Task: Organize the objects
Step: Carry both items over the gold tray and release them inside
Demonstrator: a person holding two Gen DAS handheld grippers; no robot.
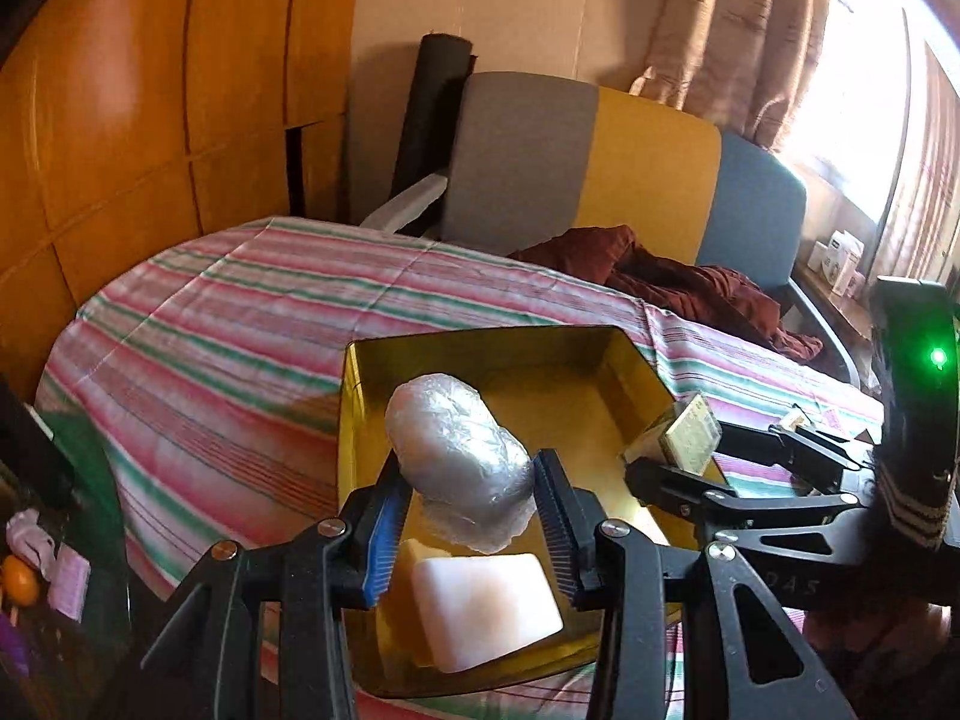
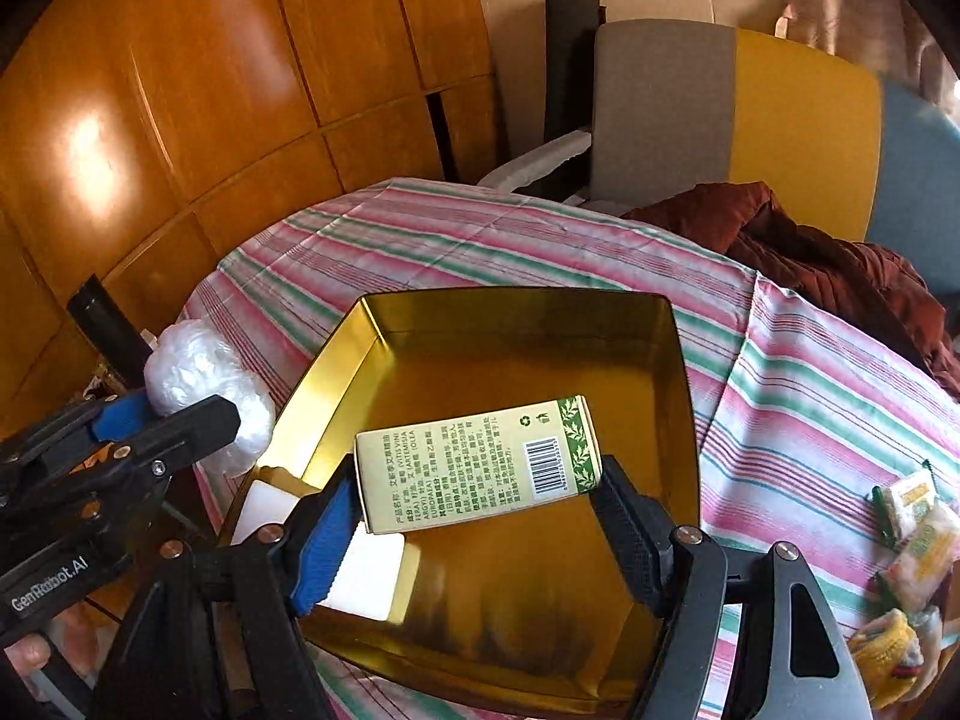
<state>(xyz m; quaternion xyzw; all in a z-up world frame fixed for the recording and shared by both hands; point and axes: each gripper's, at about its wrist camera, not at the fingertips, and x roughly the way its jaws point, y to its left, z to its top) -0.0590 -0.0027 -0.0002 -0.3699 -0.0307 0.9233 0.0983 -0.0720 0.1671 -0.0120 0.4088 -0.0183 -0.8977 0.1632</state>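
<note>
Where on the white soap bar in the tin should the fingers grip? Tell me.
Grip the white soap bar across its two long sides, coming from above: it lies flat on the floor of the gold tin, top face clear, the near tin wall blocking a level approach.

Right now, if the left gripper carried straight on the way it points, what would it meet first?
Probably the gold tin: the left gripper, shut on a wrapped bundle, points down into it, above the white bar. Depth is unclear.
</note>
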